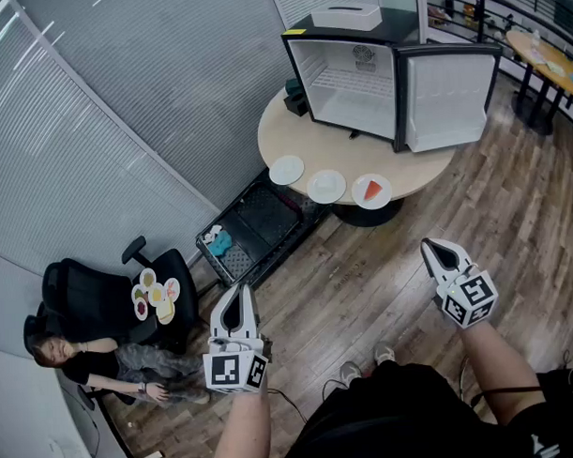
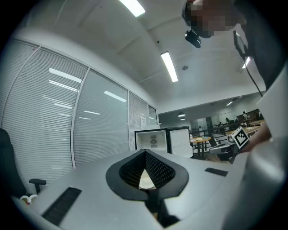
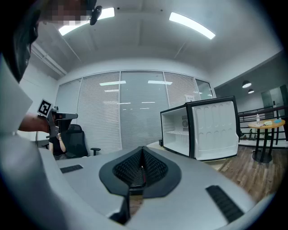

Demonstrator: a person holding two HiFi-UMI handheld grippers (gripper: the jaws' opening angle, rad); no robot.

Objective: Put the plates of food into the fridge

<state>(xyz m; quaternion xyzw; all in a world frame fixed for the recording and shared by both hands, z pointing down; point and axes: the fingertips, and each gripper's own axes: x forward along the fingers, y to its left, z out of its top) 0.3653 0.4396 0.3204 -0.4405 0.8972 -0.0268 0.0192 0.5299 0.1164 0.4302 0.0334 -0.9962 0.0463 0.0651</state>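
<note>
While both grippers hang over the wooden floor (image 1: 363, 277), well apart from the round desk (image 1: 276, 130), no plate has been taken up and the task has not visibly begun.

Findings:
- Left gripper (image 1: 238, 293): jaws narrowly parted, nothing between them; only a sliver of pale background shows through the gap.
- Right gripper (image 1: 431, 247): jaws closed together on nothing.
- Three plates sit in a row near the desk's front edge: a bare-looking white plate (image 1: 286, 170), a second white plate (image 1: 326, 186), and a plate with a red wedge of food (image 1: 371, 191).
- The fridge (image 1: 349, 85) stands behind them on the desk, its door (image 1: 448, 94) swung wide to the right, the interior empty with one shelf.

Risks, as judged:
- The closed right jaws would shove a plate rather than grip it unless opened before contact.
- A pinch on one rim alone may let a plate tip, so the red wedge could slide off.
- The plates lie close to the desk edge; a nudge toward the person could send one over.
- The open door flanks the approach path on the right; a carried plate could clip it.
- A black crate (image 1: 258, 226) on the floor against the desk's left side is a stumbling hazard.
</note>
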